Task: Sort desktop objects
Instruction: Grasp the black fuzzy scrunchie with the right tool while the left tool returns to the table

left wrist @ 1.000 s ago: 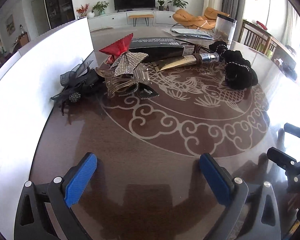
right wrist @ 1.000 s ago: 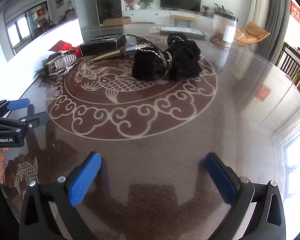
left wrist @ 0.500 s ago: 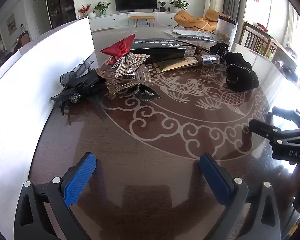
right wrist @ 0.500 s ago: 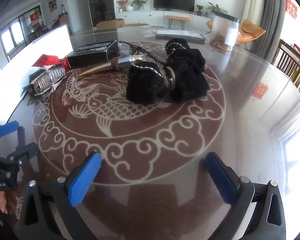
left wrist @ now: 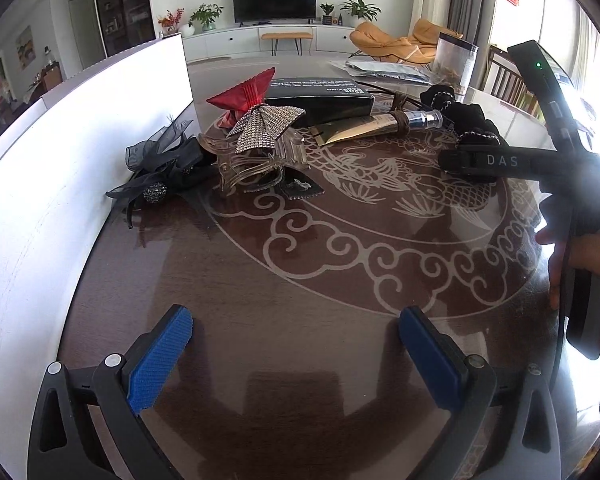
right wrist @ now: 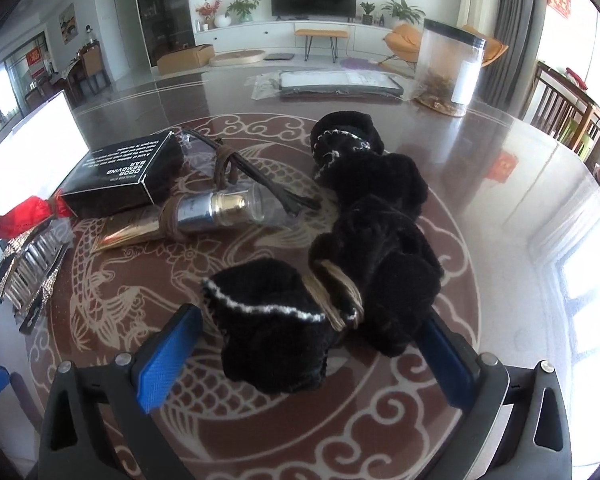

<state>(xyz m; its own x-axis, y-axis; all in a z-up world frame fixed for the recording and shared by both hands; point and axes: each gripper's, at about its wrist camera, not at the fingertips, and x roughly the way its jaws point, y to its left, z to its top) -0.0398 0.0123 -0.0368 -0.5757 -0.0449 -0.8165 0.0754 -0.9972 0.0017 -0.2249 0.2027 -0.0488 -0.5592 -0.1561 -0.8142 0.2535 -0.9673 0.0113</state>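
- Looking along the left gripper (left wrist: 296, 344), its two blue pads (left wrist: 160, 356) stand wide apart over bare desk (left wrist: 300, 272), holding nothing.
- Countable here: one black mesh bow (left wrist: 160, 172), one clear claw clip (left wrist: 256, 164) topped by one rhinestone bow (left wrist: 266, 124), one red bow (left wrist: 246, 94), one black box (left wrist: 320, 98) and one gold tube (left wrist: 376, 124), all clustered at the far left of the desk beside a white board (left wrist: 60, 160).
- The right gripper (left wrist: 484, 160), held by a hand (left wrist: 588, 264), has reached in over the black scrunchies (left wrist: 468, 114), farther than half a second ago.
- From the right wrist view, the right gripper (right wrist: 304, 356) is released, its pads flanking the nearest of three black scrunchies (right wrist: 276, 336) without pressing it.
- One second ago the scrunchies lay well ahead; they now fill the gap between the fingers.
- One clear jar (right wrist: 450, 66) stands at the far edge, well apart.
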